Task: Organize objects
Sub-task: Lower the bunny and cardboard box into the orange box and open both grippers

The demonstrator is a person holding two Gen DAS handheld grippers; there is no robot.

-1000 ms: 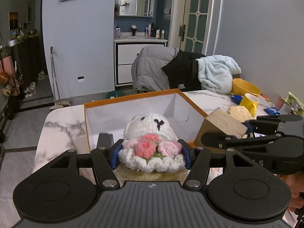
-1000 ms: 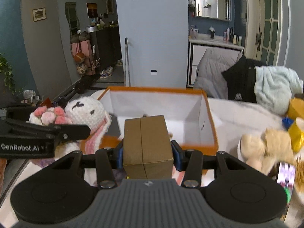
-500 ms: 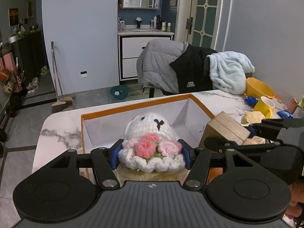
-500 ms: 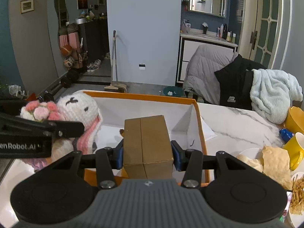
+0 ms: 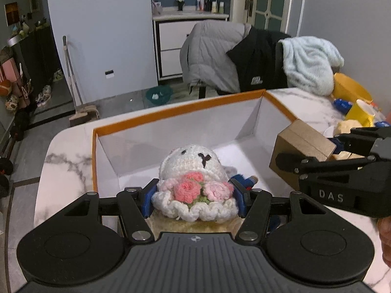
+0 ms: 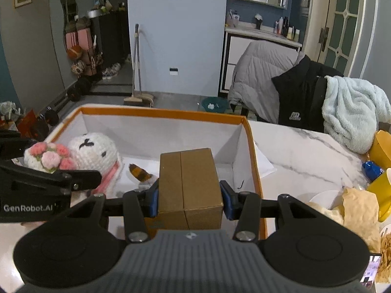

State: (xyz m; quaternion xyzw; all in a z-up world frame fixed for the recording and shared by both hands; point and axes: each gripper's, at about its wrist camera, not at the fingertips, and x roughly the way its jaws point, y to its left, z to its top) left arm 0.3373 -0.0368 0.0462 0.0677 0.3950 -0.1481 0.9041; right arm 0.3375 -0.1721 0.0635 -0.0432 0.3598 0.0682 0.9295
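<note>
Marble table (image 5: 70, 171): left fingers (image 5: 194, 199) grip upright bunny (image 5: 193, 168); right fingers (image 6: 190, 199) grip cardboard box (image 6: 189, 185).

White bunny (image 5: 193, 168) (pink roses), orange-rimmed box (image 5: 176, 108).

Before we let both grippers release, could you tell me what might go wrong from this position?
1. The left gripper and right gripper hang close together over the orange-rimmed box, so they could collide while lowering.
2. The cardboard box sits near the rim's right wall; released there, it may catch on the edge and tip.
3. A small brown item already lies inside; the crochet bunny or the cardboard box could land on it.
</note>
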